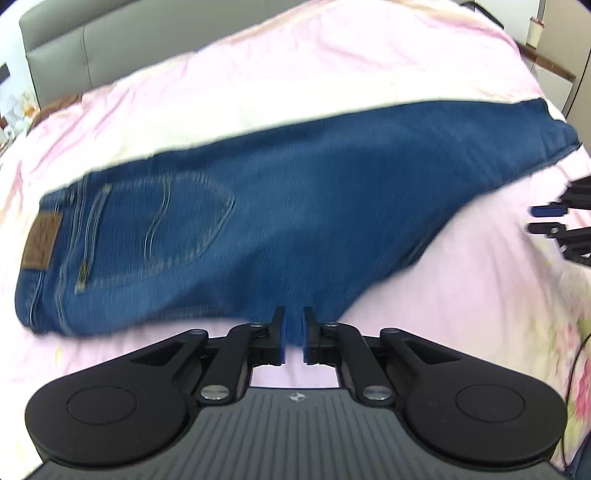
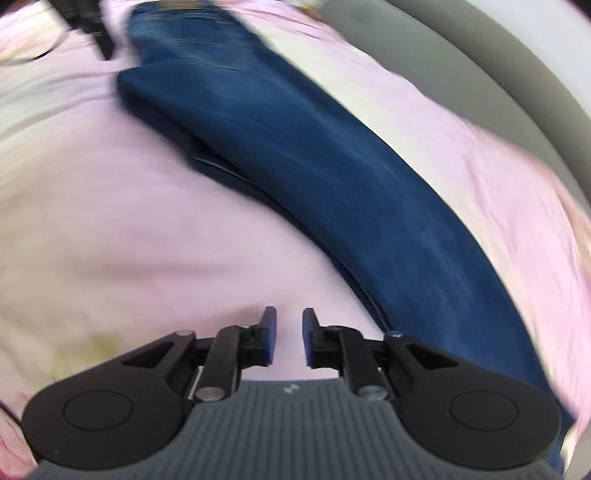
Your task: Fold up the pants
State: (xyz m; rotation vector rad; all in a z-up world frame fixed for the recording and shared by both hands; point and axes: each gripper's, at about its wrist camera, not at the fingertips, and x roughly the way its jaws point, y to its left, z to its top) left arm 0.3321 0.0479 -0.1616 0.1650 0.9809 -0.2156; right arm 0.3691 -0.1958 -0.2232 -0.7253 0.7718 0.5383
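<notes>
— From the left gripper's camera, what do you see?

— The blue jeans lie flat on the pink bedsheet, folded lengthwise, one leg on the other. The waistband sits to the left, with a brown leather patch and a stitched back pocket facing up; the legs run off to the right. The left gripper hovers at the near edge of the denim, its fingers apart by a narrow gap with nothing between them. The blue pads show on the inner faces.

— And the other tool?

— The right gripper pokes in at the right edge, over the sheet, just clear of the legs. A grey headboard stands behind the bed.

— Now the right camera?

— It's blurred. The jeans sweep from upper left down to the lower right, lying on the bedsheet. The right gripper sits over bare sheet just beside the leg edge, released, fingers apart, gripping nothing. The left gripper is a dark shape at the top left, near the seat end.
</notes>
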